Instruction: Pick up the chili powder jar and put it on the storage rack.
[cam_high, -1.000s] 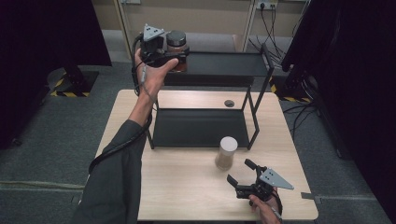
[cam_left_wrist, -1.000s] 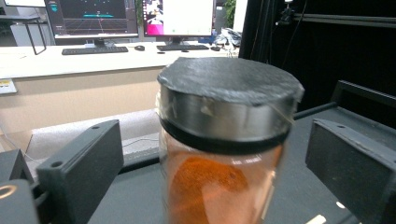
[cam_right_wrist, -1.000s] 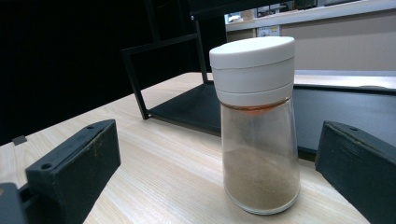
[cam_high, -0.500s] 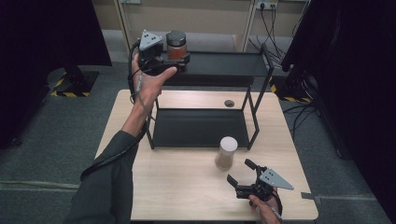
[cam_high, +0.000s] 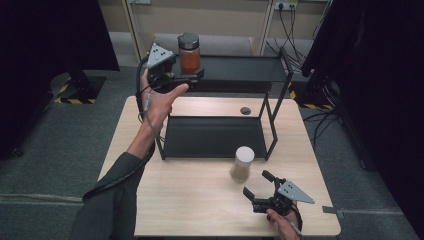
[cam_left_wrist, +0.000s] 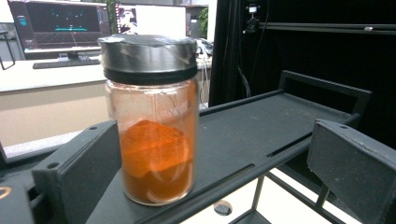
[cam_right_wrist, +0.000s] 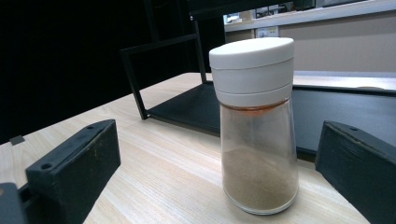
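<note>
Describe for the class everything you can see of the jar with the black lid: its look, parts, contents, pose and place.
The jar is clear, glass by its look, with a wide black lid. Orange-red powder fills roughly its lower half, heaped unevenly. It stands upright near the front left edge of the black rack's top shelf. The left gripper has its jaws open on either side of the jar, and neither jaw touches the glass.

left gripper (cam_high: 187, 76) raised, open, right gripper (cam_high: 258, 186) low, open
</note>
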